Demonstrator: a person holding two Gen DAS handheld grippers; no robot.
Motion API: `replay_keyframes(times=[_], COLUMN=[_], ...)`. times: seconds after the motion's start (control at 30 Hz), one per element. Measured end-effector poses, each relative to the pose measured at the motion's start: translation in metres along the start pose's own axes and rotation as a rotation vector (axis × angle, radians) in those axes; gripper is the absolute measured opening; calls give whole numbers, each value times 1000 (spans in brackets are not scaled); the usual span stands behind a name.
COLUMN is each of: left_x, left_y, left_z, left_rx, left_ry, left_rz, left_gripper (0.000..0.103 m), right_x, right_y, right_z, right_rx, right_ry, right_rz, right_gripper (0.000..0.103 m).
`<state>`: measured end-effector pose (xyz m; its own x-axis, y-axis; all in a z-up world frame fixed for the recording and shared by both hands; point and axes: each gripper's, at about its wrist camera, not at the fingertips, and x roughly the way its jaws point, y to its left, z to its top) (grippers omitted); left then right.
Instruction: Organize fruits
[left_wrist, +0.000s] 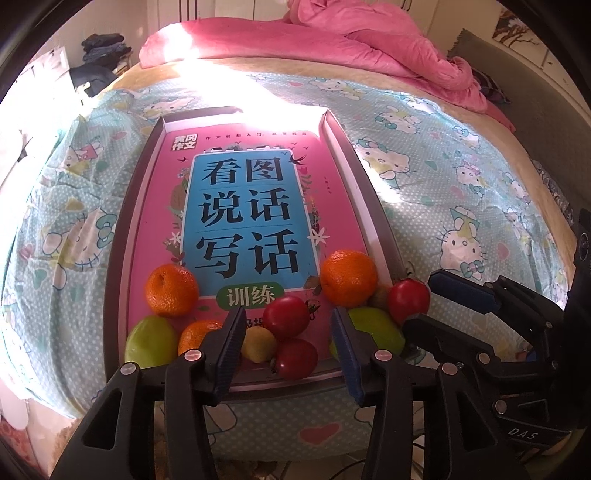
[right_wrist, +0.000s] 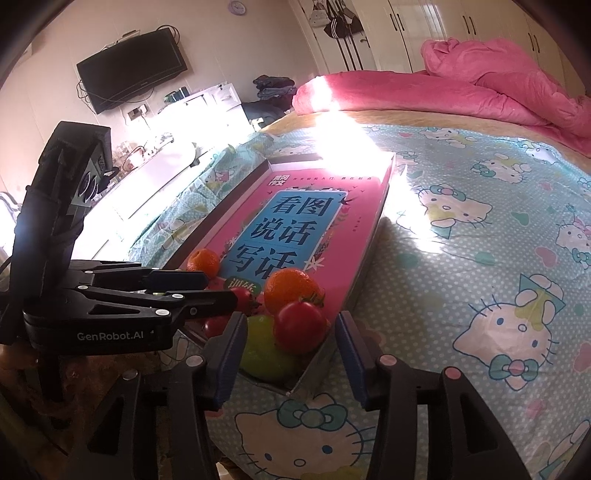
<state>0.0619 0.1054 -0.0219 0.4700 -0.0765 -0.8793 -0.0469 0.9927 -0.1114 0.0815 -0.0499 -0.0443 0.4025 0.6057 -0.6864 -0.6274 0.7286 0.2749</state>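
A shallow box tray (left_wrist: 354, 162) lies on the bed with a pink and blue book (left_wrist: 251, 206) inside. Fruit is piled at its near end: oranges (left_wrist: 349, 278), red tomatoes (left_wrist: 286, 316), green fruits (left_wrist: 150, 341) and a small yellow one (left_wrist: 258, 344). My left gripper (left_wrist: 286, 354) is open and empty just above the near fruit. My right gripper (right_wrist: 291, 354) is open and empty over the tray's near right corner (right_wrist: 295, 387), facing a tomato (right_wrist: 301, 326), an orange (right_wrist: 290, 284) and a green fruit (right_wrist: 264, 354). It also shows in the left wrist view (left_wrist: 443, 306).
The bed has a pale blue cartoon cat sheet (right_wrist: 480, 258) and a pink duvet (left_wrist: 332, 40) bunched at the far end. A wall TV (right_wrist: 131, 70), a white cabinet (right_wrist: 166, 166) and wardrobes (right_wrist: 406, 33) stand beyond. Sunlight washes out the tray's far end.
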Motion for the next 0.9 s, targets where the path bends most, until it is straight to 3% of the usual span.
replay_keyframes(times=[0.07, 0.33, 0.47, 0.67, 0.9], left_x=[-4, -31, -44, -53, -61], left_y=[-1, -10, -21, -27, -25], left_z=[-1, -10, -24, -55, -80], left_rx=[1, -30, -47, -109, -148], left_ry=[-8, -65, -79, -72, -85], left_rz=[-4, -7, -3, 31, 84], left_gripper=[58, 76, 77, 78, 78], right_x=[-4, -44, -66, -88, -102], right_y=[0, 2, 3, 10, 29], right_z=[0, 4, 1, -21, -46], right_rx=[-4, -32, -36, -26, -65], right_ry=[-12, -129, -156, -134, -84], right_rz=[-9, -83, -121, -137, -208], right_gripper=[51, 77, 81, 98, 101])
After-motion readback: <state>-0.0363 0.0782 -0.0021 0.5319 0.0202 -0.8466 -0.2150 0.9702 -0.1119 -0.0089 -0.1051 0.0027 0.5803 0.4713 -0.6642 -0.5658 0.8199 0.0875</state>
